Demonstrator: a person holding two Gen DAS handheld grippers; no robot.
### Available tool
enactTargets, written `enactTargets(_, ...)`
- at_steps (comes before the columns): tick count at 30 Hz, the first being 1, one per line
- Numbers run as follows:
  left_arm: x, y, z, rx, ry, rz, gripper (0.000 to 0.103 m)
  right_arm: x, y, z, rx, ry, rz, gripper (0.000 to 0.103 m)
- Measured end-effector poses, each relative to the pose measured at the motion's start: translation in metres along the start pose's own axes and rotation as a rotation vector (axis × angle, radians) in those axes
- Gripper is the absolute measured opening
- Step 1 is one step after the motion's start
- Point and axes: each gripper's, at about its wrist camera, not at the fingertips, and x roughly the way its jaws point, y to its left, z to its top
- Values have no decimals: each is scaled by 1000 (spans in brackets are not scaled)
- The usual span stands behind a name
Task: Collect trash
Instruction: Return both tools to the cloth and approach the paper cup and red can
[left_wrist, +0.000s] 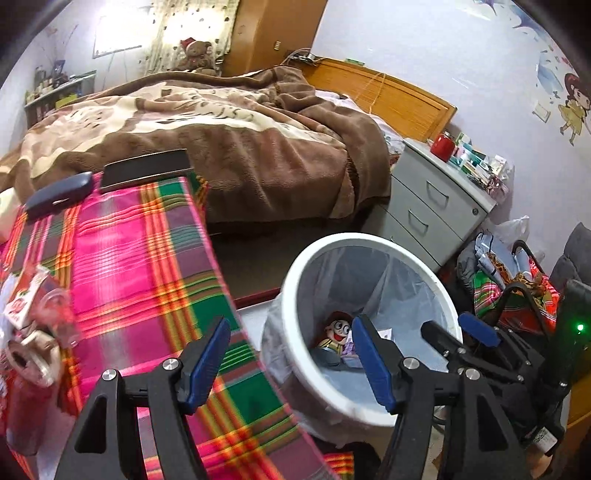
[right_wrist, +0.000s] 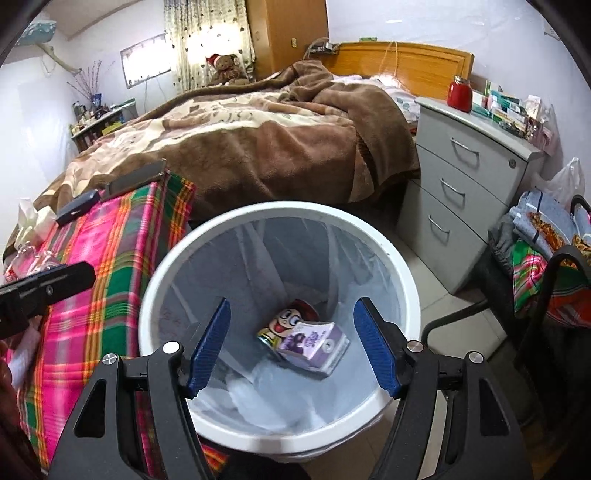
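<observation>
While the plaid-covered counter (left_wrist: 147, 258) fills the left of the left wrist view, a blurred cluster of trash (left_wrist: 33, 325) lies at its far left edge: a red-and-white carton, a clear plastic cup and crumpled wrappers, all too smeared to tell apart cleanly. Farther back on the cloth rest a dark case (left_wrist: 59, 195) and a flat black box (left_wrist: 146, 170).

Lower down, the left hand-held gripper (left_wrist: 291, 358) has its blue pads standing apart, about half spread, with nothing between them. One pad hangs over the cloth, the other over the rim of the white trash bin (left_wrist: 295, 280), which stands on the floor just beside the counter's edge. To its right, the right hand-held gripper shows in that same view as a second black frame with blue pads, over the bin's far rim.

From the right wrist view, the right hand-held gripper (right_wrist: 291, 343) is spread wide and empty, poised above the bin's mouth (right_wrist: 406, 280). Between its pads, deep in the plastic liner, lie a can with a cartoon face (right_wrist: 284, 321) and, touching it on the right, a purple carton (right_wrist: 314, 345).

Beyond the bin stand the bed (right_wrist: 258, 147) with its brown blanket and, farther right, a grey drawer cabinet (right_wrist: 465, 192).
</observation>
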Motion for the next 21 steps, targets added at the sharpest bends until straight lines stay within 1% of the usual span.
enactTargets(7,-41,35,-14,-58,-64,51,68,-11,23,-1,-4,-31,61,71)
enactTargets(11,-66,58,-25,-76,-100,114,68,-13,40,-4,-21,-39,95,71)
enactTargets(14,-84,76,-34,-108,-126,126,68,-13,56,-7,-37,-35,134,71)
enactTargets(21,-126,129,-63,-196,-180,233,68,-15,93,-14,-79,-27,206,71)
